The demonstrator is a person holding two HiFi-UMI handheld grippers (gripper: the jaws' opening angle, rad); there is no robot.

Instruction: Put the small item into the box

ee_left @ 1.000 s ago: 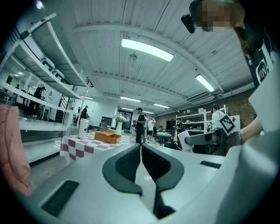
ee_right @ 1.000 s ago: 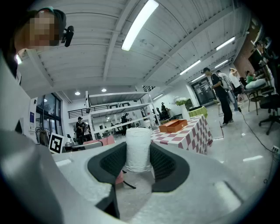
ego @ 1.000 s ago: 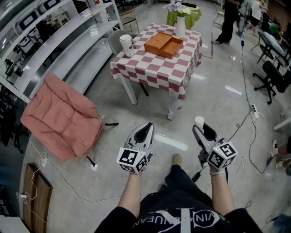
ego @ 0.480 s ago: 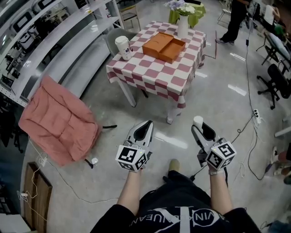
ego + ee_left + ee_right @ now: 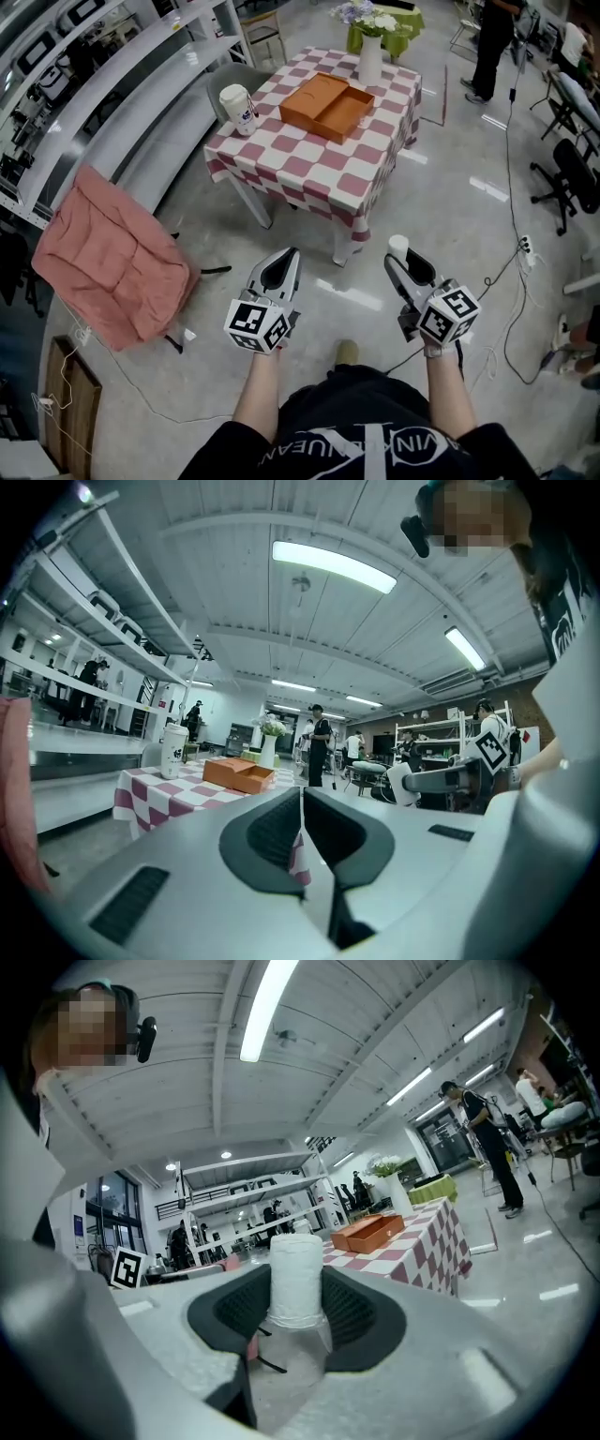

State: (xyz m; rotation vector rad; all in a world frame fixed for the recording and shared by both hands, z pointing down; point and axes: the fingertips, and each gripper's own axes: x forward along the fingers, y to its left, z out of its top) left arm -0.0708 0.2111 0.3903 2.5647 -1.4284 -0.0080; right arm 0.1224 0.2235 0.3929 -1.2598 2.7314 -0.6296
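Note:
An open orange box [image 5: 326,104] lies on the red-and-white checkered table [image 5: 281,169] ahead of me; it also shows as the orange box [image 5: 240,772] in the left gripper view and the orange box [image 5: 368,1232] in the right gripper view. My right gripper [image 5: 399,259] is shut on a small white-capped bottle [image 5: 398,247], which stands upright between the jaws as the bottle [image 5: 296,1290]. My left gripper [image 5: 281,266] is shut with nothing in it, jaws pressed together [image 5: 302,819]. Both grippers hang over the floor, short of the table.
A white paper cup [image 5: 234,105] stands at the table's left corner and a white vase of flowers [image 5: 370,52] at its far edge. A pink cushioned chair [image 5: 108,258] sits at the left, shelving beyond it. Cables [image 5: 511,253] run over the floor at right; a person [image 5: 492,42] stands behind.
The table and box have come closer and shifted slightly left in the head view. Both grippers hold the same pose and state.

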